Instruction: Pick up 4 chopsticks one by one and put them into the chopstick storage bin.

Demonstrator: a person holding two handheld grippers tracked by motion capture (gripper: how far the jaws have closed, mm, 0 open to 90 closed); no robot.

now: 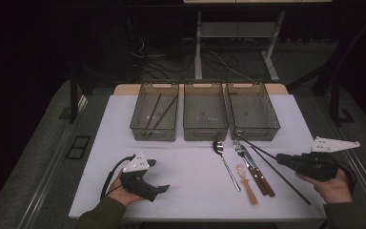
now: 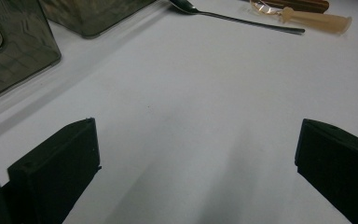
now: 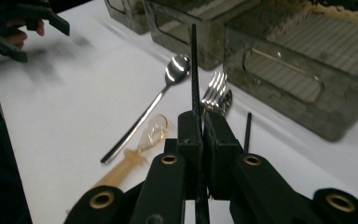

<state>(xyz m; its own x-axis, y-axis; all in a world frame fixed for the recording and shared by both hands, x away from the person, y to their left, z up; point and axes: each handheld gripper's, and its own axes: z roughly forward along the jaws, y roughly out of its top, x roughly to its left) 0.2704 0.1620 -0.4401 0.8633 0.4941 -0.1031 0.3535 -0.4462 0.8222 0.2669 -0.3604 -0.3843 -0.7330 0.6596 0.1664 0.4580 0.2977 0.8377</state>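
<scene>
Right gripper view, right gripper [image 3: 200, 122] fingers clamped on a black chopstick [image 3: 194, 65], its rear hidden, left gripper [image 2: 196, 154] fingers spread.

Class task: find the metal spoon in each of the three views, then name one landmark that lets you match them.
High view: metal spoon, centre, below the middle bin.
Left gripper view: top edge.
Right gripper view: left of centre.
Shared landmark: amber plastic spoon beside it.

Glossy metal spoon [image 1: 225, 162], wooden-handled fork [image 1: 250, 167]
</scene>
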